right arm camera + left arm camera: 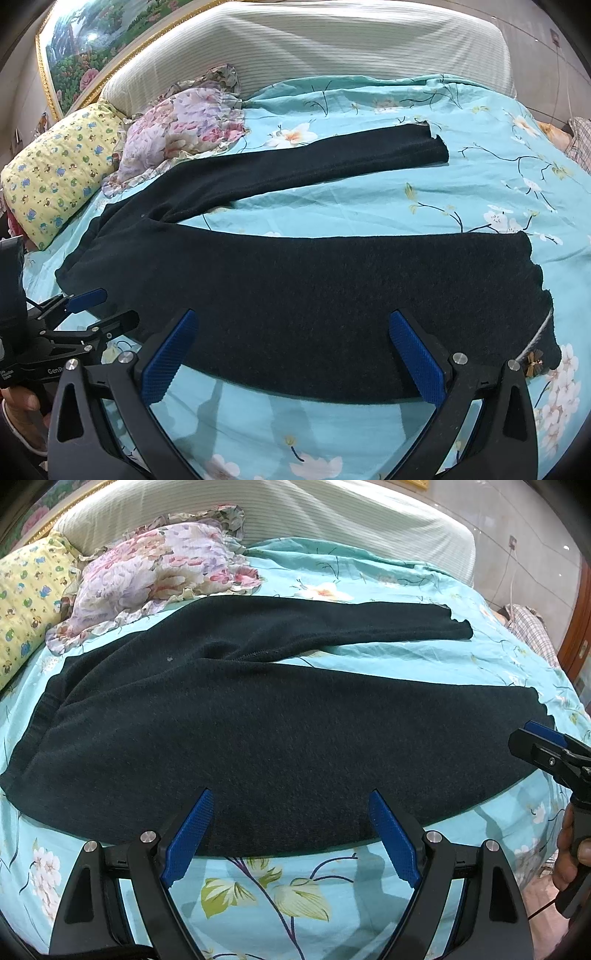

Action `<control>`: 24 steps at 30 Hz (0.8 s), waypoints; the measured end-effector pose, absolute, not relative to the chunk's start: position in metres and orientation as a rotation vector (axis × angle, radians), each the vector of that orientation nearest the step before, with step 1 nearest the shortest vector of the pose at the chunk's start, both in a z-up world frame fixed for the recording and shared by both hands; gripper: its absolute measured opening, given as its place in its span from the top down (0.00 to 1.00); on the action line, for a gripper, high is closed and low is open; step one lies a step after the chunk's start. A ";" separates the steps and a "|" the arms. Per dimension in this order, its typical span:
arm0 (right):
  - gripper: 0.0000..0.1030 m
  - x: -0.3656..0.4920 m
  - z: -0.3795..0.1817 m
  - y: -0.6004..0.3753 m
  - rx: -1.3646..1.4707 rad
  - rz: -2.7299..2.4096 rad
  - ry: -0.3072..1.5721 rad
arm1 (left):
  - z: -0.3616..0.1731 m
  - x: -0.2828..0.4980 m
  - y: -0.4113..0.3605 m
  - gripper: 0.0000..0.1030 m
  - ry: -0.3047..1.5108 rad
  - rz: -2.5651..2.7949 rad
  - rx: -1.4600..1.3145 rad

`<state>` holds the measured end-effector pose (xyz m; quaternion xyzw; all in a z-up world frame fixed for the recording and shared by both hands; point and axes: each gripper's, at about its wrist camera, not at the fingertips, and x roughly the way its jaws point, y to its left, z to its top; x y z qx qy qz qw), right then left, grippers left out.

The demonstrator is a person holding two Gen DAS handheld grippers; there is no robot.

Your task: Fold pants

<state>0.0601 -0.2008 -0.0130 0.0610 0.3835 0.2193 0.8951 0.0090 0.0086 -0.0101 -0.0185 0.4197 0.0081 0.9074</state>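
Note:
Dark knit pants (pixel 258 731) lie spread flat on a turquoise floral bedspread (pixel 288 890), waistband at the left, both legs running right and splayed apart. My left gripper (pixel 291 797) hovers open over the near leg's front edge, nothing between its blue pads. My right gripper (pixel 291 321) is open too, above the near leg (pixel 332 295) closer to its cuff. The far leg (pixel 314 162) stretches toward the headboard side. Each gripper shows in the other's view: the right one (pixel 535 746) at the right edge, the left one (pixel 92 310) at the lower left, held by a hand (pixel 22 402).
A floral ruffled pillow (pixel 162 572) and a yellow patterned pillow (pixel 26 602) lie at the back left, the ruffle touching the pants' far edge. A striped cream headboard (pixel 314 44) stands behind. A plaid cloth (pixel 528 627) lies at the far right. Bare bedspread lies between the legs.

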 end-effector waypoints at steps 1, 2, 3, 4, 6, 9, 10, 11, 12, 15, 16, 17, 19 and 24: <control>0.00 0.060 -0.014 -0.201 0.125 0.453 0.795 | -0.010 0.009 0.009 0.16 0.866 0.017 -0.039; 0.00 0.060 -0.014 -0.201 0.125 0.451 0.795 | -0.010 0.009 0.009 0.16 0.866 0.015 -0.038; 0.00 0.060 -0.014 -0.201 0.126 0.450 0.796 | -0.010 0.009 0.009 0.16 0.866 0.016 -0.039; 0.00 0.061 -0.015 -0.201 0.127 0.450 0.796 | -0.010 0.009 0.009 0.16 0.867 0.016 -0.039; 0.00 0.061 -0.015 -0.202 0.131 0.452 0.797 | -0.011 0.009 0.008 0.16 0.868 0.015 -0.041; 0.00 0.061 -0.016 -0.202 0.130 0.452 0.797 | -0.011 0.009 0.008 0.16 0.868 0.014 -0.042; 0.00 0.062 -0.015 -0.203 0.130 0.453 0.797 | -0.011 0.009 0.008 0.16 0.868 0.012 -0.043; 0.00 0.061 -0.015 -0.202 0.129 0.452 0.797 | -0.011 0.009 0.009 0.16 0.869 0.011 -0.045; 0.00 0.061 -0.015 -0.203 0.129 0.452 0.796 | -0.010 0.009 0.009 0.16 0.869 0.011 -0.046; 0.00 0.061 -0.015 -0.203 0.130 0.453 0.797 | -0.010 0.010 0.009 0.16 0.871 0.008 -0.049; 0.00 0.061 -0.015 -0.202 0.130 0.453 0.797 | -0.009 0.010 0.010 0.16 0.871 0.007 -0.050; 0.00 0.061 -0.015 -0.202 0.129 0.452 0.797 | -0.009 0.010 0.010 0.16 0.871 0.007 -0.050; 0.00 0.062 -0.015 -0.203 0.130 0.453 0.797 | -0.010 0.010 0.010 0.16 0.872 0.006 -0.050; 0.00 0.062 -0.016 -0.204 0.133 0.452 0.799 | -0.007 0.013 0.009 0.16 0.876 -0.002 -0.049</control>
